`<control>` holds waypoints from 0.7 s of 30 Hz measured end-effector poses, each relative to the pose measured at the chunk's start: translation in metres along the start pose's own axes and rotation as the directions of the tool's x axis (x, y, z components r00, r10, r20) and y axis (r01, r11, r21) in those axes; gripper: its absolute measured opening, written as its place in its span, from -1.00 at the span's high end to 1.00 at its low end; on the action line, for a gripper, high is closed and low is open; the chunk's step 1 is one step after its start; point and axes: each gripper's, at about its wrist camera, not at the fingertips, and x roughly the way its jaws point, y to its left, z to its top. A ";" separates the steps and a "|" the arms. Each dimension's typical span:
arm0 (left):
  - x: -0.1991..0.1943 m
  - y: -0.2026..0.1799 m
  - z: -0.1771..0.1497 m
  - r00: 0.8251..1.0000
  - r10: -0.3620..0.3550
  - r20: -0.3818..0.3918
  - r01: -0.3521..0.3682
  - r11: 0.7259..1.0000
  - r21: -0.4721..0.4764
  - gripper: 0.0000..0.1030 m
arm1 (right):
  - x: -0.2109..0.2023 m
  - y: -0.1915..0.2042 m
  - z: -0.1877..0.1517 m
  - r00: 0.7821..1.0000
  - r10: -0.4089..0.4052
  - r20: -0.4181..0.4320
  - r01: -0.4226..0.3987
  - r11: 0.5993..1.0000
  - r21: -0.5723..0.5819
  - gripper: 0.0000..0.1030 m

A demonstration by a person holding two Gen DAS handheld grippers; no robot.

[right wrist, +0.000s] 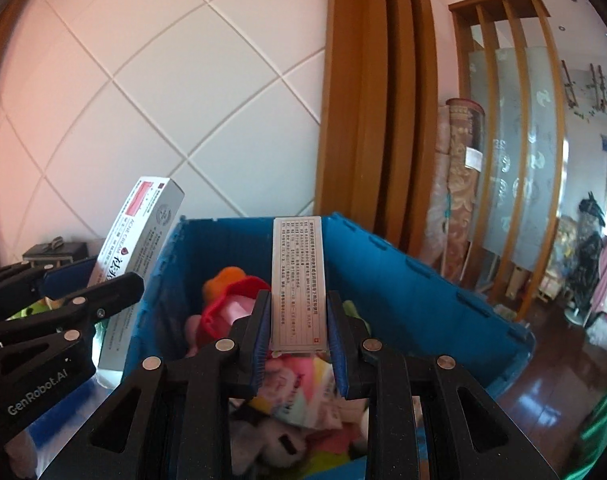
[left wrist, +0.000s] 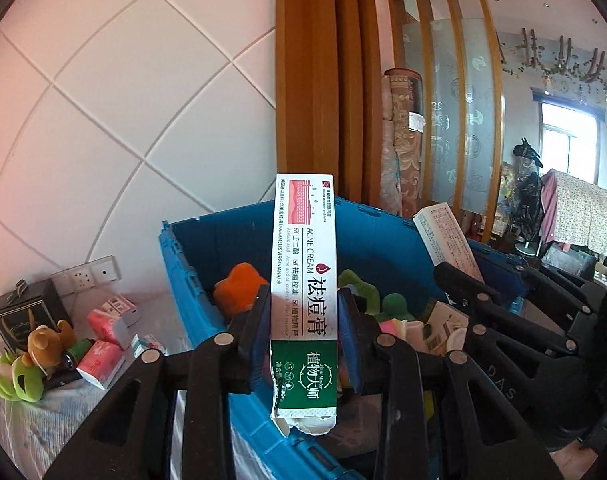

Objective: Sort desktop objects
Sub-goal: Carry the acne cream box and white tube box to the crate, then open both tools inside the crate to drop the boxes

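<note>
My left gripper is shut on a white and green acne cream box and holds it upright over the near edge of a blue plastic crate. My right gripper is shut on a white medicine box with small print and holds it upright above the same crate. In the left wrist view the right gripper and its white box stand to the right. In the right wrist view the left gripper and the cream box stand to the left.
The crate holds plush toys, among them an orange one, a green one and a red and pink one. On the table to the left lie pink tissue packs, a brown plush, a green plush and a dark box.
</note>
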 end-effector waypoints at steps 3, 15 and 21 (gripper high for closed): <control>0.010 -0.020 0.001 0.999 -0.015 -0.031 0.015 1.000 0.014 0.40 | 0.011 -0.016 -0.004 0.999 -0.027 -0.021 0.027 1.000 -0.004 0.50; 0.025 -0.041 -0.001 0.995 0.028 -0.098 -0.025 0.999 0.034 0.39 | 0.053 -0.061 -0.026 0.992 -0.080 -0.102 0.081 0.997 0.003 0.50; 0.024 -0.043 -0.002 0.995 0.043 -0.095 -0.039 0.998 0.046 -0.02 | 0.056 -0.070 -0.028 0.991 -0.076 -0.108 0.079 0.997 0.022 0.40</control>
